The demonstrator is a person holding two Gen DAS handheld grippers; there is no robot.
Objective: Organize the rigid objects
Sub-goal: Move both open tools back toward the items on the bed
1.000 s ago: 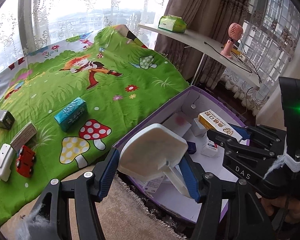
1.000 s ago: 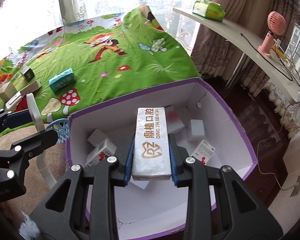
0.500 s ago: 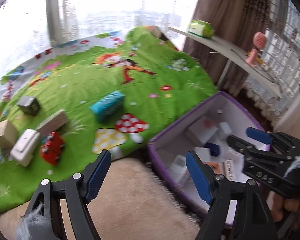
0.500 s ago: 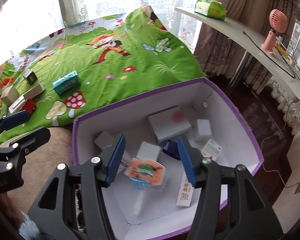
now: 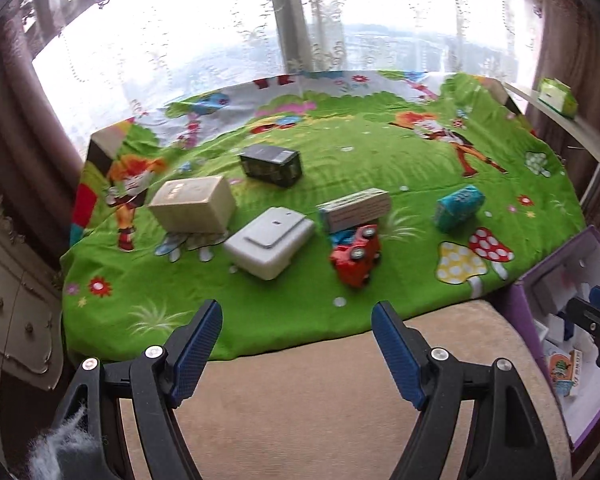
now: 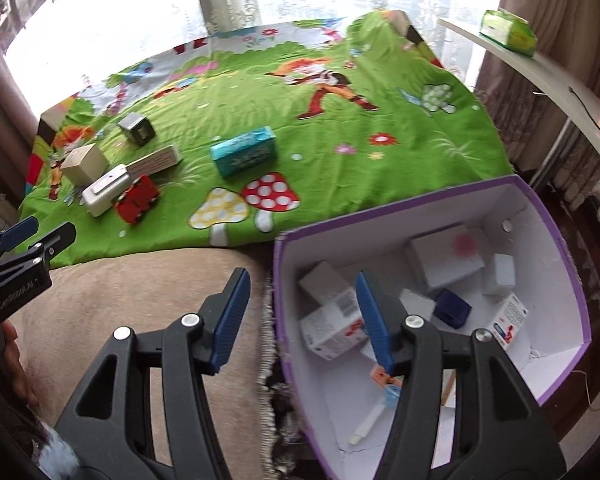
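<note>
My left gripper (image 5: 296,316) is open and empty over the beige cushion (image 5: 340,400), facing the green mat (image 5: 340,160). On the mat lie a red toy car (image 5: 356,258), a white flat box (image 5: 270,240), a beige box (image 5: 194,204), a dark box (image 5: 271,165), a long striped box (image 5: 354,209) and a teal box (image 5: 459,208). My right gripper (image 6: 300,288) is open and empty at the left rim of the purple box (image 6: 556,240), which holds several small cartons. The teal box (image 6: 244,156) and the red car (image 6: 137,199) also show in the right wrist view.
A white shelf (image 6: 540,68) with a green tissue pack (image 6: 508,32) runs along the right. Curtains and a window stand behind the mat. A white cabinet (image 5: 16,300) stands at the left. The left gripper (image 6: 24,248) appears at the left in the right wrist view.
Both grippers let go of their items into the purple box and opened. The left gripper swung left to face the mat's objects. The right gripper shifted left to the box's rim.
</note>
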